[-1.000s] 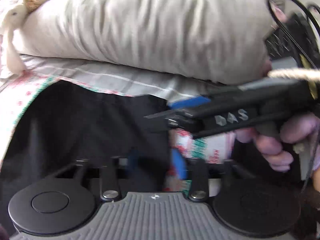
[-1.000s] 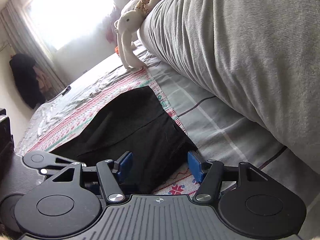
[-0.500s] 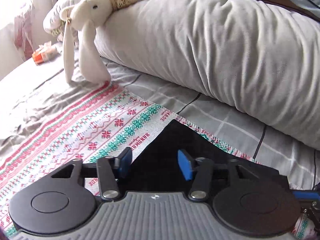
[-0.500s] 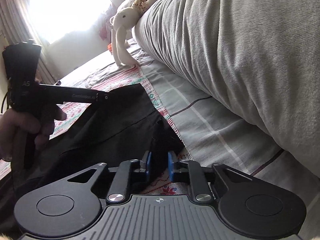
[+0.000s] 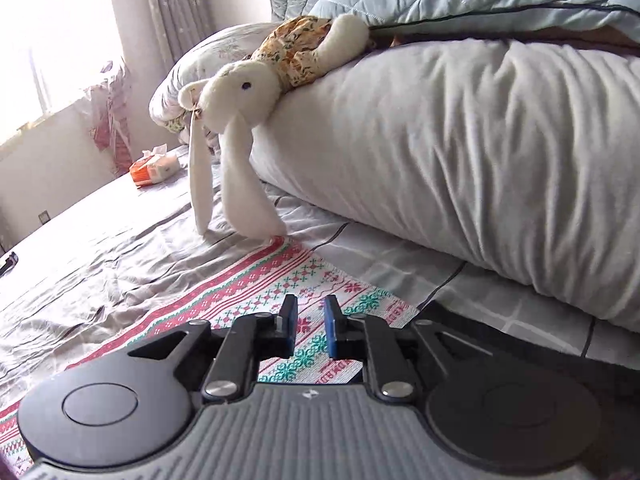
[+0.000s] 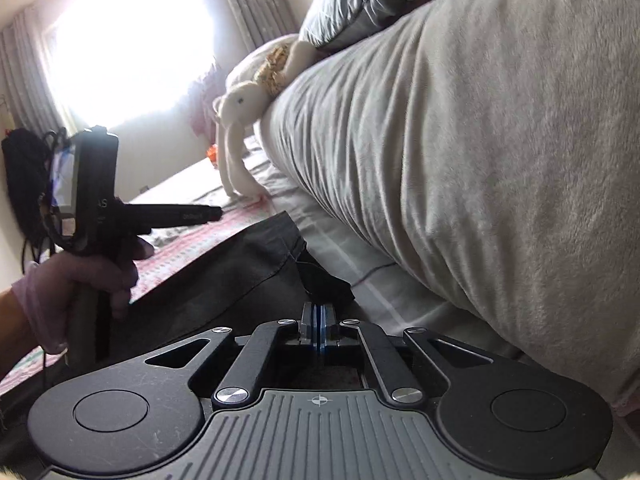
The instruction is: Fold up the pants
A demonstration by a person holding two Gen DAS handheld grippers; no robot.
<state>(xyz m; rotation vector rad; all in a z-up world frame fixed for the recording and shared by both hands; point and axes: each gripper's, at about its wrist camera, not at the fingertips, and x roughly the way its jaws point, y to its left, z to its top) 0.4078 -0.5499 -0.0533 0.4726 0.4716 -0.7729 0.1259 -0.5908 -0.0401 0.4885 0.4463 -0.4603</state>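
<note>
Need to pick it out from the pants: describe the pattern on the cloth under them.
The cloth is white with red and green cross-stitch bands; left wrist view shows it best.

A patterned runner (image 5: 224, 300) lies across a bed sheet (image 5: 100, 248), with dark pants (image 6: 224, 276) spread on it. Behind them a long pillow (image 5: 460, 160) lies along the bed; a plush rabbit (image 5: 244, 100) drapes over its left end. A tissue pack (image 5: 154, 168) sits farther left.
</note>
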